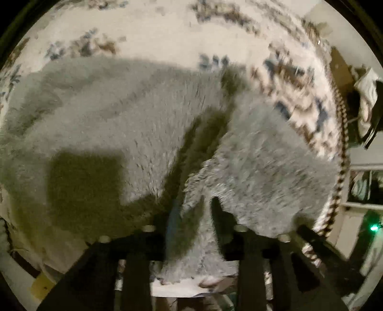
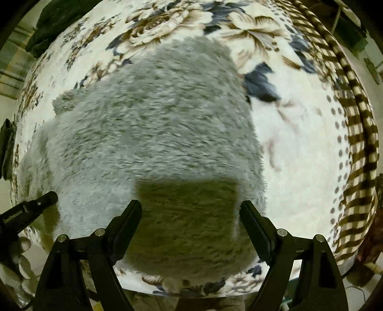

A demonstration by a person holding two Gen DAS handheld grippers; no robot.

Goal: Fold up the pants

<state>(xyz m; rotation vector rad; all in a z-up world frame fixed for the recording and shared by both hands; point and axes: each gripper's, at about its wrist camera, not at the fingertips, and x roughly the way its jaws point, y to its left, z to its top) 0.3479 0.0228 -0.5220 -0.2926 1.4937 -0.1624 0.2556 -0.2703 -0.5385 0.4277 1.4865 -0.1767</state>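
Observation:
Grey fluffy pants (image 1: 124,124) lie spread on a floral blanket (image 1: 155,33). My left gripper (image 1: 191,215) is shut on a fold of the pants (image 1: 258,172) and holds that part lifted above the rest. In the right wrist view the pants (image 2: 153,124) lie flat as a broad grey pile. My right gripper (image 2: 190,210) is open and empty, hovering over the near end of the pants. The tip of the left gripper (image 2: 45,199) shows at the left edge of that view.
The blanket (image 2: 299,143) has a brown checked border (image 2: 359,148) at the right. Dark clothes (image 2: 57,21) lie off the far left corner. A white and dark garment (image 1: 368,100) hangs at the right. A green light (image 1: 373,228) glows low right.

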